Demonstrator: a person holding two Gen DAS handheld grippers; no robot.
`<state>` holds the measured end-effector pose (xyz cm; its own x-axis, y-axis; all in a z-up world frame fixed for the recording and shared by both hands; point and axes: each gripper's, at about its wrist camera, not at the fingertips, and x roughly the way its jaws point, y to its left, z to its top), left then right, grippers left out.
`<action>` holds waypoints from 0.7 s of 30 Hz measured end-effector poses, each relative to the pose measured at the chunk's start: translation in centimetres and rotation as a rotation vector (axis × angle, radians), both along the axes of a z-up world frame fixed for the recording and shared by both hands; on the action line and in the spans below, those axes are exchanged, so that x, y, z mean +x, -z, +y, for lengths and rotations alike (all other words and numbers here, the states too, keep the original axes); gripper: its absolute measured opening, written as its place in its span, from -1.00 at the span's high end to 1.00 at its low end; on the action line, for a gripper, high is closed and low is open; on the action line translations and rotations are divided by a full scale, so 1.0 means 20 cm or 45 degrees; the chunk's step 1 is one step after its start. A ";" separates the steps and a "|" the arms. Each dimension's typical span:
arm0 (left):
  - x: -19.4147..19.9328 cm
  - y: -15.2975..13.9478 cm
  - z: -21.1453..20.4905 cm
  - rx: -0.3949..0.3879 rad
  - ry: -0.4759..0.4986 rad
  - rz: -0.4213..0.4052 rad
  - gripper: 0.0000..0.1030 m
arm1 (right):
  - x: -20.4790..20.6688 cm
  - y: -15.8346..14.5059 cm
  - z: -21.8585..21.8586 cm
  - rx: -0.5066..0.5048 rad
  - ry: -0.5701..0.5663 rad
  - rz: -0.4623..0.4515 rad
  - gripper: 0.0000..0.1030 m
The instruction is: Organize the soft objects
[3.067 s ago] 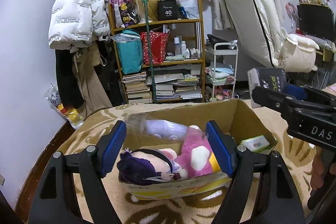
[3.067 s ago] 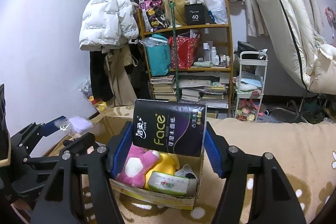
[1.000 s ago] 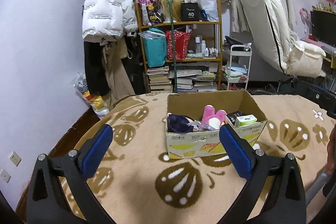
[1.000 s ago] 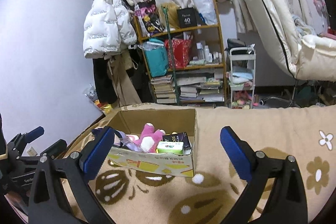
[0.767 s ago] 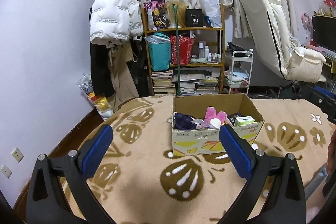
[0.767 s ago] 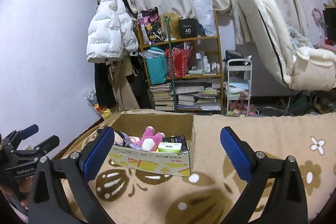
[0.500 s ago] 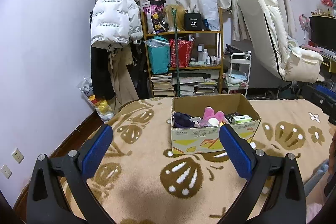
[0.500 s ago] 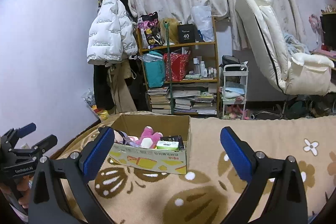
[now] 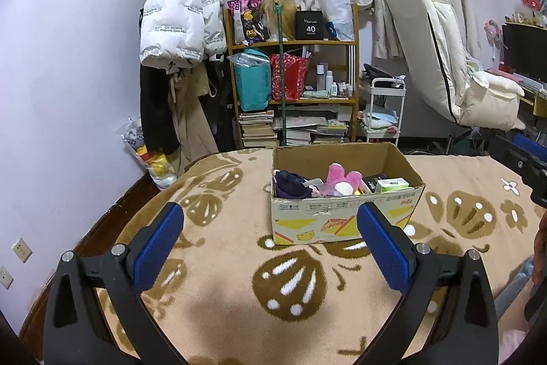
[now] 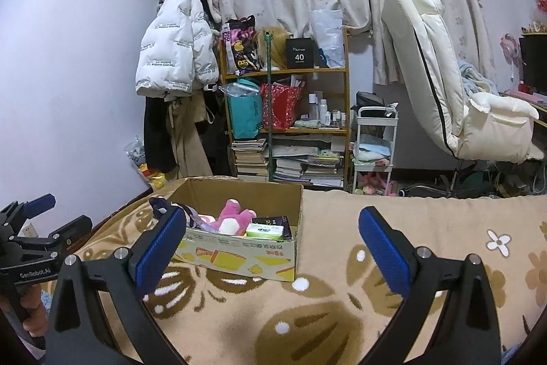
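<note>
A cardboard box [image 9: 345, 221] stands on the patterned beige blanket [image 9: 273, 289]. Inside lie a dark-haired doll [image 9: 290, 185], a pink plush toy [image 9: 338, 175], a black tissue pack [image 9: 374, 181] and a green wipes pack [image 9: 392, 183]. My left gripper [image 9: 270, 238] is open and empty, well back from the box. My right gripper [image 10: 271, 245] is open and empty, also back from the box [image 10: 239, 248]. The pink plush [image 10: 234, 211] and wipes pack [image 10: 265, 231] show in the right wrist view. The left gripper's side [image 10: 30, 242] shows at that view's left edge.
A wooden shelf [image 9: 294, 91] with bags, books and bottles stands behind the bed. A white jacket [image 9: 181, 19] hangs left. A white cart [image 9: 384, 112] and a cream recliner [image 9: 444, 64] stand right. The bed edge drops to the floor at left.
Both grippers released their items into the box, opened wide and drew back and up; the box now looks smaller and farther away.
</note>
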<state>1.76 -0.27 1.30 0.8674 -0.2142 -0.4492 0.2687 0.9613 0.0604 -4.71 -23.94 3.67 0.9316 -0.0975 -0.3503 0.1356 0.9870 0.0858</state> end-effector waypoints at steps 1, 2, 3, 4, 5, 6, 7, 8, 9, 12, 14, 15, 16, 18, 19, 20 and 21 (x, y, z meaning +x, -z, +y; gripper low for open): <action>0.01 0.01 0.00 0.004 0.002 0.004 -0.95 | 0.00 0.00 -0.01 0.004 0.002 -0.001 -1.00; 0.02 0.02 -0.01 0.010 0.001 0.005 -0.95 | 0.01 0.01 -0.01 0.006 0.007 -0.002 -1.00; 0.03 0.02 -0.01 0.015 -0.001 0.004 -0.95 | 0.02 0.01 -0.02 0.008 0.015 -0.001 -1.00; 0.03 0.03 -0.02 0.019 -0.001 0.002 -0.95 | 0.03 0.01 -0.03 0.012 0.020 -0.002 -1.00; 0.04 0.04 -0.03 0.022 0.000 0.003 -0.95 | 0.04 0.01 -0.05 0.022 0.026 0.001 -1.00; 0.05 0.05 -0.03 0.023 0.000 0.004 -0.95 | 0.04 0.02 -0.05 0.031 0.028 0.002 -1.00; 0.05 0.05 -0.04 0.024 -0.001 0.008 -0.95 | 0.05 0.02 -0.06 0.042 0.028 0.002 -1.00; 0.07 0.06 -0.04 0.026 -0.002 0.016 -0.95 | 0.05 0.02 -0.07 0.048 0.027 0.004 -1.00; 0.07 0.07 -0.05 0.028 -0.004 0.023 -0.95 | 0.06 0.03 -0.07 0.052 0.026 0.006 -1.00; 0.06 0.07 -0.06 0.036 -0.005 0.023 -0.95 | 0.07 0.03 -0.08 0.057 0.026 0.015 -1.00; 0.06 0.07 -0.06 0.038 -0.002 0.012 -0.95 | 0.08 0.03 -0.08 0.055 0.026 0.015 -1.00; 0.05 0.07 -0.07 0.040 -0.002 0.008 -0.95 | 0.08 0.03 -0.08 0.054 0.026 0.016 -1.00; 0.05 0.07 -0.07 0.044 -0.006 0.002 -0.95 | 0.08 0.03 -0.08 0.053 0.026 0.016 -1.00; 0.04 0.08 -0.07 0.050 -0.015 -0.007 -0.95 | 0.08 0.03 -0.08 0.055 0.028 0.017 -1.00; 0.04 0.08 -0.07 0.051 -0.012 -0.004 -0.95 | 0.08 0.03 -0.08 0.057 0.027 0.019 -1.00; 0.05 0.08 -0.07 0.048 -0.007 -0.001 -0.95 | 0.08 0.03 -0.08 0.057 0.027 0.017 -1.00; 0.04 0.07 -0.07 0.046 -0.010 -0.002 -0.95 | 0.08 0.03 -0.08 0.055 0.028 0.017 -1.00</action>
